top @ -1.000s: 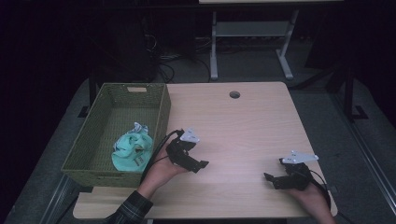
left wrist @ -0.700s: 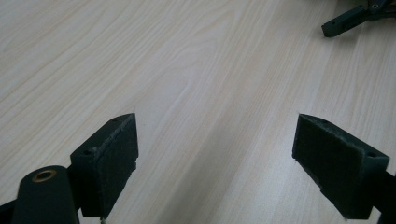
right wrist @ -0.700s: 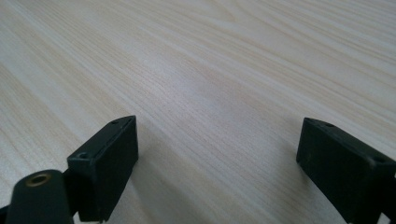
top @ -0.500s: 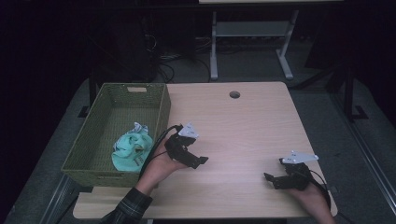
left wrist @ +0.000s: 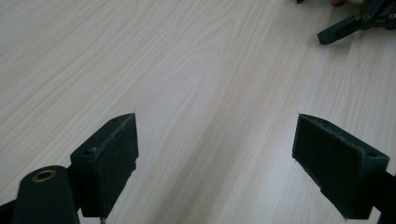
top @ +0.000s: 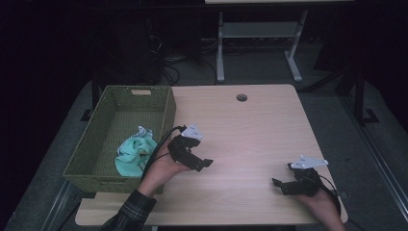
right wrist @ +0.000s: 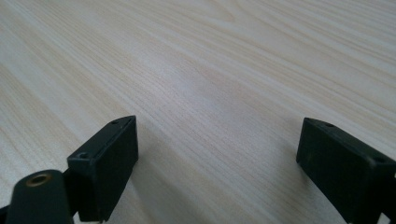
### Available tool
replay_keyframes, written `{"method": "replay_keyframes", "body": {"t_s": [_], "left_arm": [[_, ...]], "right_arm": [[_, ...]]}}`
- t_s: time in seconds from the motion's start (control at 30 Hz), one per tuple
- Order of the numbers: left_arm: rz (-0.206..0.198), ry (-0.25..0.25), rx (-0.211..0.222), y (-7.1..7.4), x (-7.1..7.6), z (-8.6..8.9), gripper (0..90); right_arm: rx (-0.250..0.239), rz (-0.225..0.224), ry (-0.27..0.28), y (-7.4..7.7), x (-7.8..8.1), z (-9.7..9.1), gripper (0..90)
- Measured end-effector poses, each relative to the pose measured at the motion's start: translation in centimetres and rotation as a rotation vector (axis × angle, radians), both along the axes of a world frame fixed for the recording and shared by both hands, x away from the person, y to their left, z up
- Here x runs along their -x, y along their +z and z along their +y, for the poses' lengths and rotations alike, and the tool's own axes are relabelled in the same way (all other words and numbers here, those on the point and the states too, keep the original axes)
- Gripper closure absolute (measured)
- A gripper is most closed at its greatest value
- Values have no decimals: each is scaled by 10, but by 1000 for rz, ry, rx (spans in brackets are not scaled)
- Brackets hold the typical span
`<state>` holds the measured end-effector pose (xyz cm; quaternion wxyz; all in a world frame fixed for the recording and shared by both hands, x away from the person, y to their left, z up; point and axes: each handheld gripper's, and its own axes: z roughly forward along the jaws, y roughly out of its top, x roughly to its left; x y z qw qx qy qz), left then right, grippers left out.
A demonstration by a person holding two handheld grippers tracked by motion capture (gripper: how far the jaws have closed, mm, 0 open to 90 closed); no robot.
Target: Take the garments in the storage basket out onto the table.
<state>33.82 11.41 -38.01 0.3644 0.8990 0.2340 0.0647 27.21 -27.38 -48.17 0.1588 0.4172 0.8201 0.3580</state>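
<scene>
Tool count: two, both wide and holding nothing.

Left to right:

- Basket (top: pixel 91 166): one, green wicker, at the desk's left edge. One teal cloth (top: pixel 135 153) lies crumpled in its near right corner, against the wall. My read: the cloth is where it belongs, so the basket is the drop point and the job looks near done.
- Left tool (top: pixel 204 164): just right of the basket, over bare desk (top: pixel 250 130), tips pointing right and away from the cloth. Its cable loops back toward the basket wall. Jaws stand far apart in the left gripper view, with plain wood grain between the pads (left wrist: pixel 109 161). Likely parked clear of the basket, so nothing snags the cloth.
- Right tool (top: pixel 278 183): near the desk's front right corner, well apart from the left one, tips pointing left. Its own view shows the jaws spread as wide, with bare wood between them. It sits low at the desk, hand behind it; reads as a rest pose. One jaw of it also shows far off at the top right of the left gripper view.

Other counts: one desk, one cable hole (top: pixel 241 97) near the far edge, two hands, one plaid sleeve (top: pixel 132 211) on the left arm. No loose item on the desk top that I can see.
</scene>
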Motion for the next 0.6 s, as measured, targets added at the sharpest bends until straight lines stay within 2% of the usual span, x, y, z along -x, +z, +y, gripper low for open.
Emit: {"method": "replay_keyframes", "body": {"t_s": [0.27,0.6], "left_arm": [[-4,4,20,11,-1,5,136],[-5,30,36,20,-4,22,136]], "right_arm": [[1,-1,1,0,0,0,122],[2,-6,4,0,0,0,122]]}}
